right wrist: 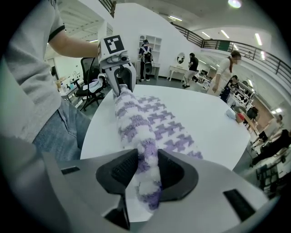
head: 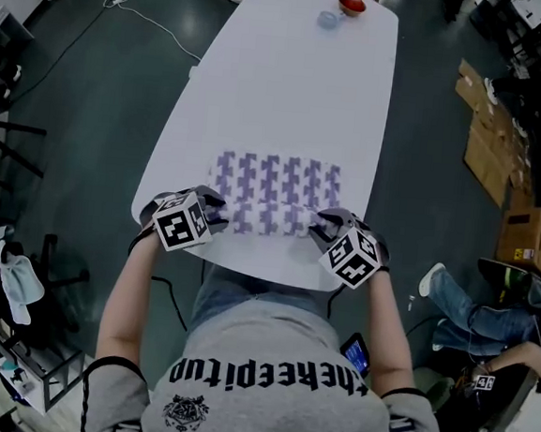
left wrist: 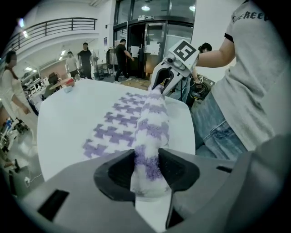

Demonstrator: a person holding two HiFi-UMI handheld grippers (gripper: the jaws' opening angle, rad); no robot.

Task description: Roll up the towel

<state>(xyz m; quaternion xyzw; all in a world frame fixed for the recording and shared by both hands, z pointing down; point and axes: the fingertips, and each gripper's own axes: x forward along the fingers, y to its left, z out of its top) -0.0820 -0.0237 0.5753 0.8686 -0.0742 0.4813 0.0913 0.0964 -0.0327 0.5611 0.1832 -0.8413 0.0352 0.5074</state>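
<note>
A white towel with a purple houndstooth pattern (head: 275,187) lies flat on the white table (head: 292,81), its near edge rolled into a thick tube. My left gripper (head: 216,213) is shut on the tube's left end, and my right gripper (head: 324,224) is shut on its right end. In the left gripper view the roll (left wrist: 153,120) runs from between the left gripper's (left wrist: 146,170) pads to the right gripper (left wrist: 159,86). In the right gripper view the roll (right wrist: 131,123) is pinched in the right gripper (right wrist: 146,170) and reaches the left gripper (right wrist: 120,84). The unrolled part spreads away from me.
A red bowl (head: 351,4) and a small bluish object (head: 327,20) sit at the table's far end. Cardboard boxes (head: 489,135) lie on the floor at the right, and a seated person's legs (head: 469,312) show lower right. Several people (left wrist: 86,57) stand in the background.
</note>
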